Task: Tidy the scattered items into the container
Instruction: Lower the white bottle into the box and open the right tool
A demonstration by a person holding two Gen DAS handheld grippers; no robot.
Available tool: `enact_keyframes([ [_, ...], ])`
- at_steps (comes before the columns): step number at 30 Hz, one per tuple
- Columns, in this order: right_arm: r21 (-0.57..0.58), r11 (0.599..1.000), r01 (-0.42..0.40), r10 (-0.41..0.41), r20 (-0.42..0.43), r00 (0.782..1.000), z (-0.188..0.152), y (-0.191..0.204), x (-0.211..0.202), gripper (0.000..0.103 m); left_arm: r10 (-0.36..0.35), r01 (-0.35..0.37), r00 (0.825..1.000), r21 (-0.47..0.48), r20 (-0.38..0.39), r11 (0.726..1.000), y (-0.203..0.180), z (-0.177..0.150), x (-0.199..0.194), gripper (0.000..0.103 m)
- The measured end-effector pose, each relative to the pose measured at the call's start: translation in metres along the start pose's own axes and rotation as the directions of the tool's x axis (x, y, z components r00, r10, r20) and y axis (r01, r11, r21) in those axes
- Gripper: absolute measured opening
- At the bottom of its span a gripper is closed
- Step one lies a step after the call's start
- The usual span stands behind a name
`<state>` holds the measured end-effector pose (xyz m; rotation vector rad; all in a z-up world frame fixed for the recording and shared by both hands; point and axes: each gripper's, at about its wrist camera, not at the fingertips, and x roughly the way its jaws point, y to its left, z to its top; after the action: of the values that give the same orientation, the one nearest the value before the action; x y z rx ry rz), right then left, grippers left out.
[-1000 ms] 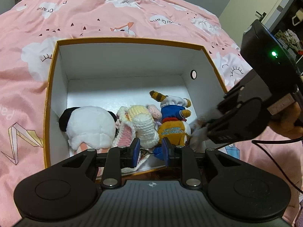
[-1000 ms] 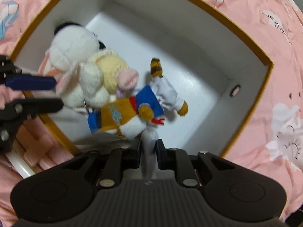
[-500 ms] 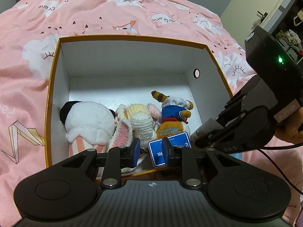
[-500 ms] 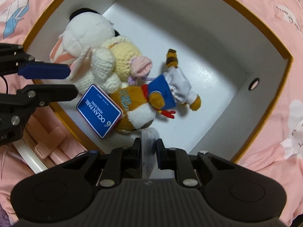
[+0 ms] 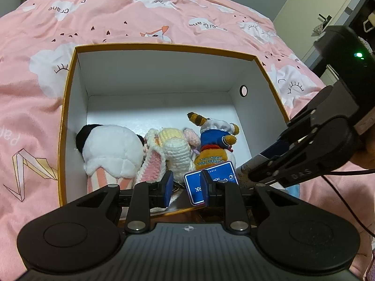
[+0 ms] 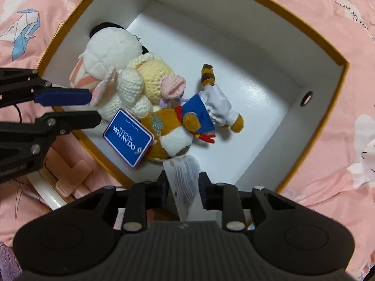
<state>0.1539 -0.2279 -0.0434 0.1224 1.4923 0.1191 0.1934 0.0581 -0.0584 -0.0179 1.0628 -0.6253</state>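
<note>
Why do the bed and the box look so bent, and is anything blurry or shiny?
Left wrist view: the fisheye lens bows the pink duvet and box rim; the toys look sharp. Right wrist view: same bending; the white tag between the right gripper fingers is smeared, and the box floor shows soft glare.

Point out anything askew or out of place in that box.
Nothing is spilled or damaged. The blue-jacketed plush lies tipped on its side in the box, and its white label trails up between the fingers of the open right gripper. Its blue card tag sticks out towards the near wall.
</note>
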Motion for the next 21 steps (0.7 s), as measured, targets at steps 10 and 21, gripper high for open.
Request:
enact_keyframes([
  [10,-0.173,0.985,0.007,0.005,0.067,0.998,-0.007,0.02,-0.001,0.01,0.007,-0.007,1.0,0.02,-0.004,1.0,-0.008,-0.005,-0.003,0.028],
  [21,-0.36,0.933,0.008,0.007,0.04,0.999,0.001,0.03,0.007,0.009,0.014,-0.013,1.0,0.021,-0.006,1.0,-0.011,-0.007,-0.005,0.028],
])
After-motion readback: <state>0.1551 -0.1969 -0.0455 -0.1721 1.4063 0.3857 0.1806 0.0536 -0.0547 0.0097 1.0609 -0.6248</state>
